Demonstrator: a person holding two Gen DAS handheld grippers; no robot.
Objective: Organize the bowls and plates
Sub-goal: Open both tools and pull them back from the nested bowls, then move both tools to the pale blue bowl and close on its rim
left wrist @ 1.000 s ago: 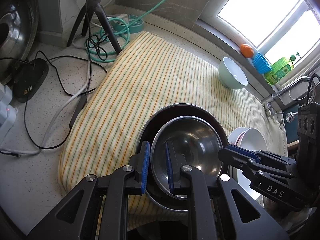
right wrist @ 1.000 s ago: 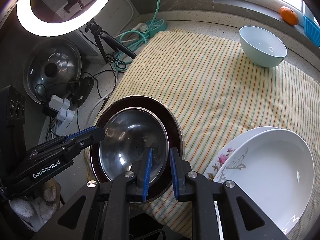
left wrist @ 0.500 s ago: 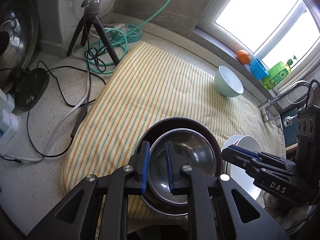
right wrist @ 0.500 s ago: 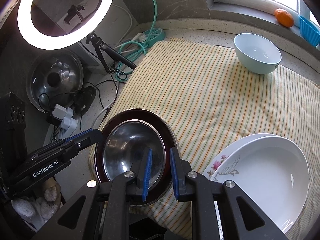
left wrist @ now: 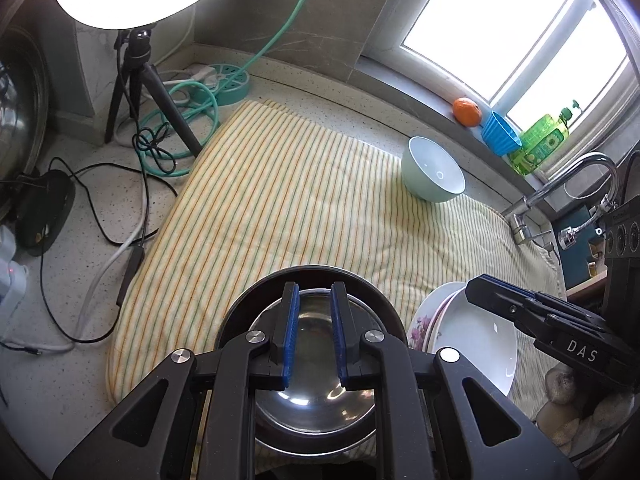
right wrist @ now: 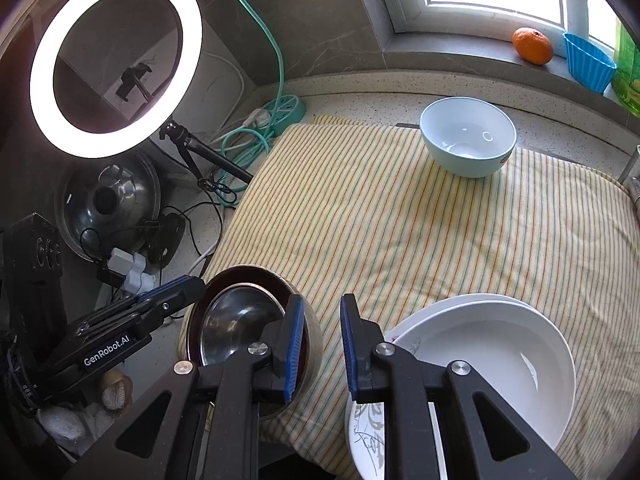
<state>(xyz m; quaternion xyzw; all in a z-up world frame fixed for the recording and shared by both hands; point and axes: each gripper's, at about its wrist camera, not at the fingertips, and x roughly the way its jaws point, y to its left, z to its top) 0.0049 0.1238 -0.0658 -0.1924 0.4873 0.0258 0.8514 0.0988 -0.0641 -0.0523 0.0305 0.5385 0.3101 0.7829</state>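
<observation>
A steel bowl sits nested in a dark bowl at the near edge of the striped cloth. My left gripper hovers above them, its jaws a narrow gap apart and empty. My right gripper hangs over the cloth between the dark bowl and a white bowl, also narrowly open and empty. The white bowl rests on a floral plate. A pale green bowl stands alone at the far side.
A ring light on a tripod, a teal power strip and loose cables crowd the counter on the left. A pot lid leans there. An orange, blue cup and green bottle line the sill; a faucet is right.
Both grippers have lifted up and back from the nested bowls, which now look smaller. The right gripper has shifted right, off the steel bowl. The jaw gaps are unchanged.
</observation>
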